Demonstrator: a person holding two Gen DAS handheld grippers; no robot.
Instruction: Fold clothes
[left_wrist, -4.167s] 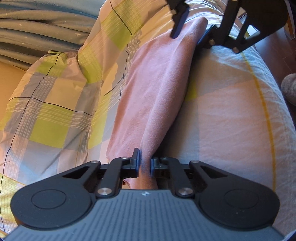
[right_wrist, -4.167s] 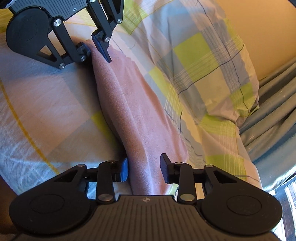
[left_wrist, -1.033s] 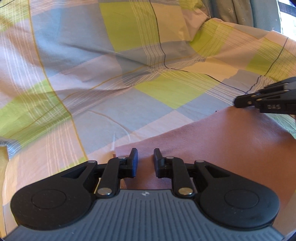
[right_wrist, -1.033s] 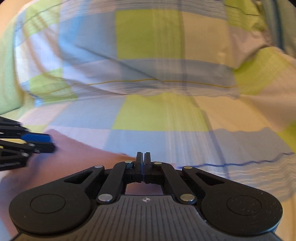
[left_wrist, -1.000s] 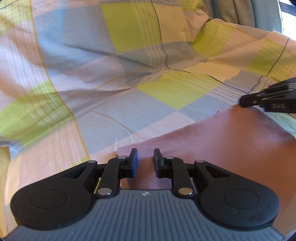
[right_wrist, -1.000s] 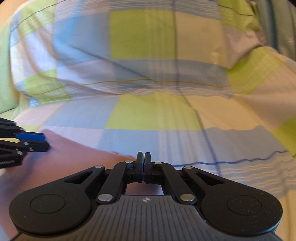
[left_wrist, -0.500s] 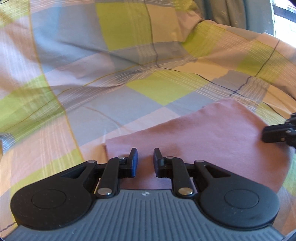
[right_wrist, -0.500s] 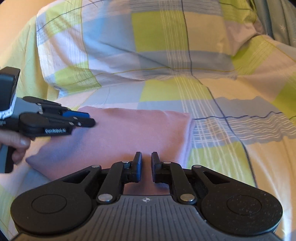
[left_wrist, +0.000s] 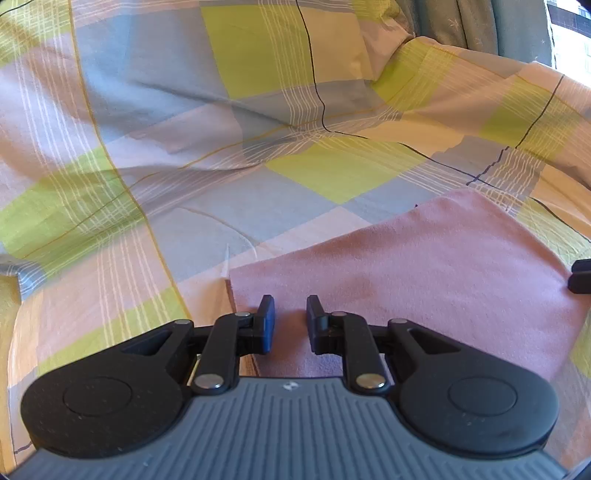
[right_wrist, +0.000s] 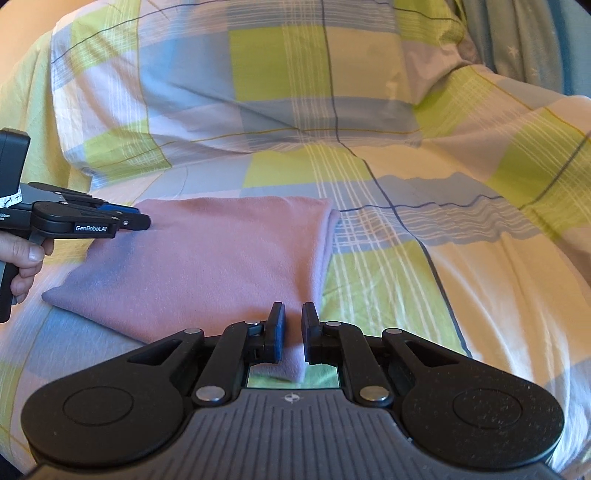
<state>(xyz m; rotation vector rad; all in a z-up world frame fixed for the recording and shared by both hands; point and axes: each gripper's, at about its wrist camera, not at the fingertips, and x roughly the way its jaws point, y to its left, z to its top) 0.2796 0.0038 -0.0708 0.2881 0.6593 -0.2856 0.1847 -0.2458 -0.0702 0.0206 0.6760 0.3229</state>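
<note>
A pink cloth lies folded into a flat rectangle on the checked bed cover. My left gripper rests over the cloth's left end with its jaws slightly apart; the fabric lies flat under the gap, not pinched. In the right wrist view the left gripper reaches in from the left, held by a hand. My right gripper sits at the cloth's near right corner. Its jaws are opening, the corner lies loose between them. Its tips, the right gripper, peek in at the picture's edge.
A plump checked pillow or duvet rises behind the cloth. Teal curtains hang at the far right, with a bright window beside them. A yellow wall shows at the upper left.
The right gripper went from shut to slightly parted and drew back toward the cloth's right edge. The cloth now lies flat as a folded rectangle. The left gripper has hardly moved.
</note>
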